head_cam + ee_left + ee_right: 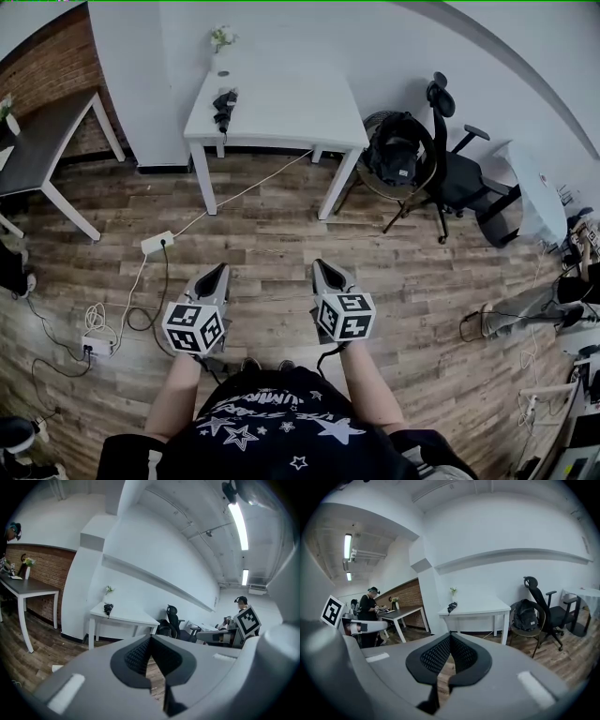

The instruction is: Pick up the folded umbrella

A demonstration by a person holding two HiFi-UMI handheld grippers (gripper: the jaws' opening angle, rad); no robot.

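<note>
Wooden floorboards (281, 234) run ahead of us to a white wall, and against that wall, at twelve o'clock, stands a white table (300, 117). We are well apart from it. On the table's left end, toward eleven o'clock from us, lies the folded umbrella (224, 108). It is black, lies lengthwise from front to back, and nothing touches it. Behind it, at the table's far edge, sits a small vase (222, 39) with a pale sprig. At two o'clock a black office chair (455, 164) stands beside the table, with a dark backpack (394, 155) on a round-backed seat just to its left. At ten o'clock we see a dark desk (37, 141) before a brick wall (56, 66). Nearer to us, on the floor, a white power strip (157, 243) lies with cables trailing from it. We hold both tools low in front of us, side by side and pointing toward the table. The left gripper (222, 268) has its jaws pressed together at the tips with nothing between them. The right gripper (321, 264) stands the same way, tips meeting and empty. In the right gripper view a person (370, 613) stands at the dark desk, off at nine o'clock.
</note>
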